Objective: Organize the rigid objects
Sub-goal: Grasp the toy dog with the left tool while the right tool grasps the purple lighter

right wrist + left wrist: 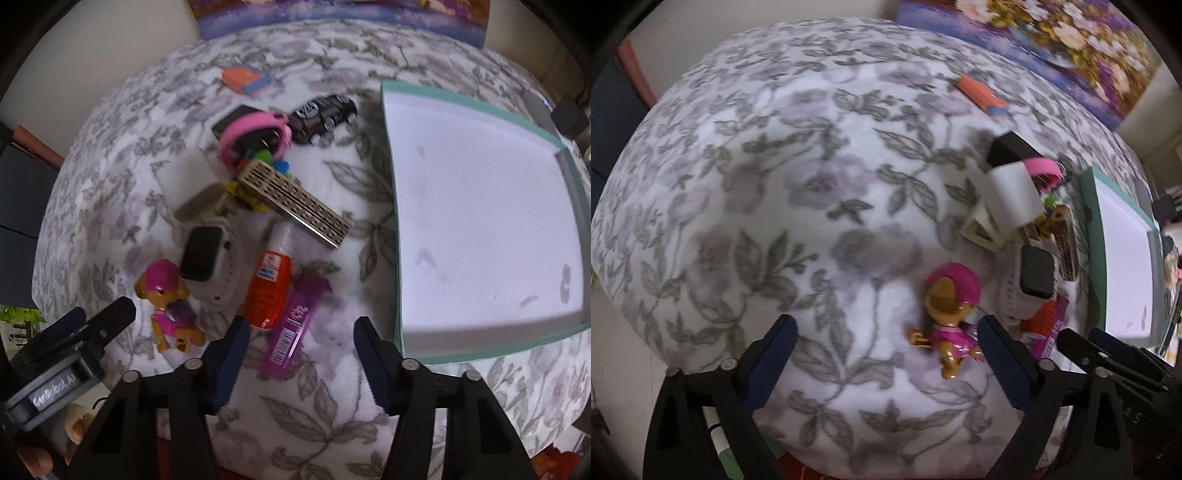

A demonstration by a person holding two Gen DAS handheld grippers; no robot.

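Observation:
A pink-capped toy dog [947, 314] [168, 302] lies on the floral bedspread. My left gripper [886, 332] is open and empty; the dog lies just inside its right finger. My right gripper [301, 338] is open and empty above a purple packet [293, 330] and an orange glue bottle [271, 280]. A smartwatch [212, 262] [1034, 275], a perforated gold bar [295, 203], a pink band [255, 129], a black toy car [323, 114] and an orange eraser [245, 79] [982, 94] lie in a cluster. A teal box lid with a white inside [480, 214] [1123, 258] sits to the right.
A flowered picture [1052, 48] leans against the wall behind the bed. A white and a black block [1012, 184] lie by the cluster. The left gripper shows in the right wrist view [74, 339] at lower left.

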